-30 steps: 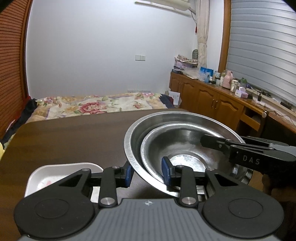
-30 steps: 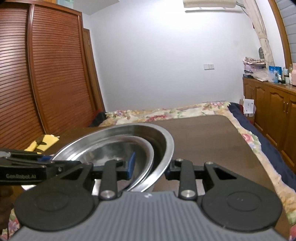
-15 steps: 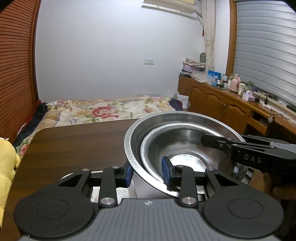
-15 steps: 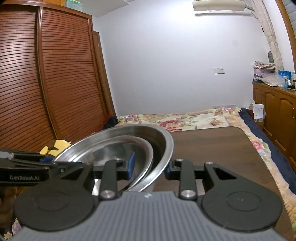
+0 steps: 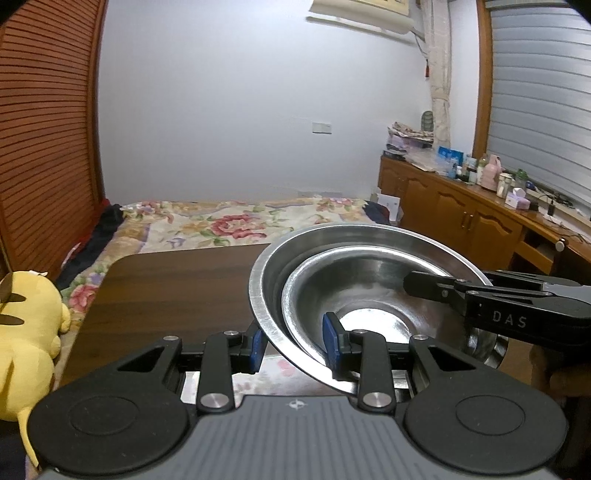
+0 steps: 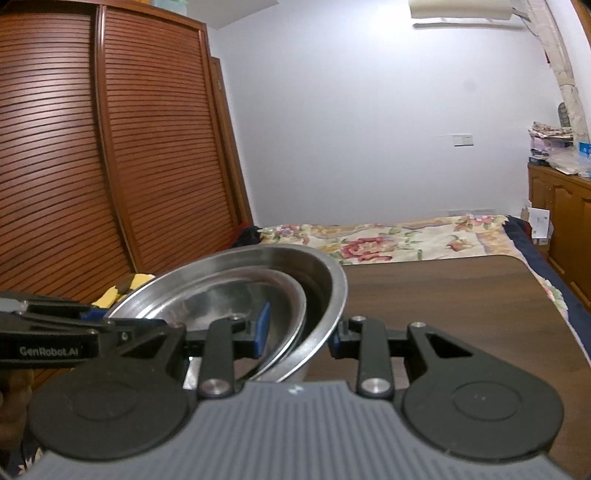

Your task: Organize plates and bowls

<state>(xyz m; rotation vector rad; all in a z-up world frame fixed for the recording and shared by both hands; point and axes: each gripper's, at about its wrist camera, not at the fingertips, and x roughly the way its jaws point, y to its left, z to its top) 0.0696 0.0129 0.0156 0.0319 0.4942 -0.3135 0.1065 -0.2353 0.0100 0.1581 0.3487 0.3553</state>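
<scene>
Steel bowls: two. One large steel bowl (image 5: 369, 236) carries one small steel bowl (image 5: 373, 295) nested inside it; both also appear in the right wrist view, large (image 6: 325, 273) and small (image 6: 236, 295).

Grippers: two. The left gripper (image 5: 293, 343) and the right gripper (image 6: 299, 332) each have two fingers with blue pads, making four pads in total.

Tables: one dark wooden table (image 5: 173, 284).

Beds: one, with one floral bedspread (image 5: 236, 221).

Plush toys: one yellow toy (image 5: 26, 332).

Wardrobes: one louvred wardrobe (image 6: 110, 166).

Wall air conditioners: one (image 5: 362, 14).

Wall switch plates: one (image 5: 321, 127).

Bottles on the sideboard (image 5: 461, 206): several, too small to count.
</scene>
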